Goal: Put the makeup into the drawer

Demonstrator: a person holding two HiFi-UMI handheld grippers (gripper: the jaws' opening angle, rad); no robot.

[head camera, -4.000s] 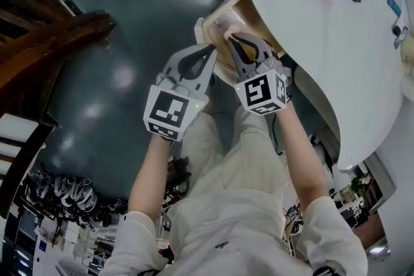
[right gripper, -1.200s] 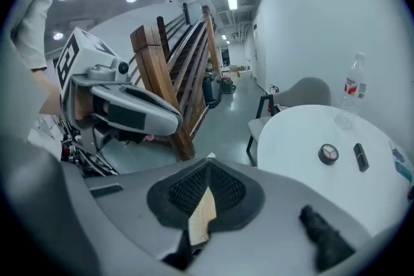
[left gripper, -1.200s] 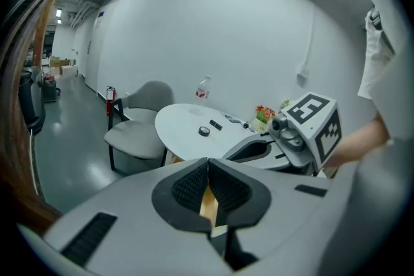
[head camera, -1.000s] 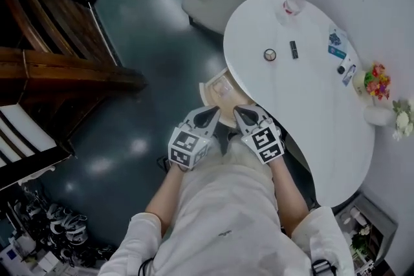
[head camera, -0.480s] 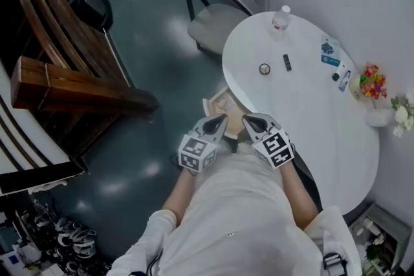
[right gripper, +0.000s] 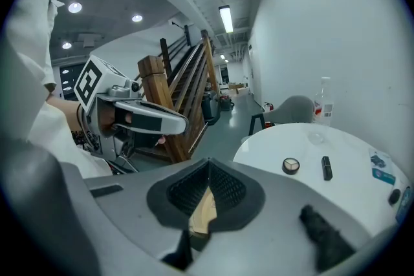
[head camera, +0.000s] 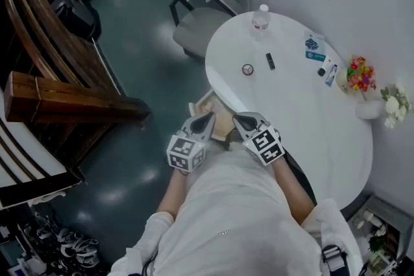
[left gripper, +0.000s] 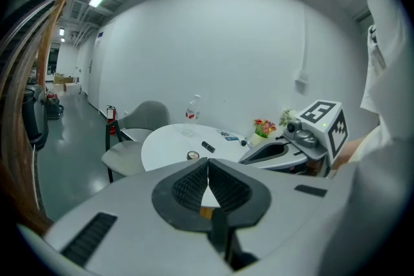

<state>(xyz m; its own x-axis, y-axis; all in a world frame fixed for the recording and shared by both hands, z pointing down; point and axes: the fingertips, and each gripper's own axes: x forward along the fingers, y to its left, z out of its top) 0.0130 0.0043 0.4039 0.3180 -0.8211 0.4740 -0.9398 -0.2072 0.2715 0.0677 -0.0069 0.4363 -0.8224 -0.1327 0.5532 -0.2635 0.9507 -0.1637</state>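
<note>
A round makeup compact point(head camera: 248, 69) and a black lipstick point(head camera: 270, 61) lie on the white oval table point(head camera: 304, 119). The compact point(left gripper: 193, 155) and lipstick point(left gripper: 207, 147) show small in the left gripper view. They are nearer in the right gripper view, compact point(right gripper: 291, 165) left of lipstick point(right gripper: 326, 167). A pale wooden drawer point(head camera: 208, 106) stands pulled out under the table's near-left edge. My left gripper point(head camera: 209, 117) and right gripper point(head camera: 237, 117) hover side by side just short of the drawer, both shut and empty. The left gripper's point(left gripper: 208, 168) pads meet, as do the right gripper's point(right gripper: 208, 172).
A clear water bottle point(head camera: 260, 17) stands at the table's far end. Small tubes and a packet point(head camera: 315, 46) lie toward the right, by a flower pot point(head camera: 359, 74). A grey chair point(head camera: 210, 0) sits beyond the table. A wooden stair rail point(head camera: 71, 100) runs on the left.
Both grippers have drawn back from the drawer and risen a little. The head view has pulled away and shows more of the table and floor.
</note>
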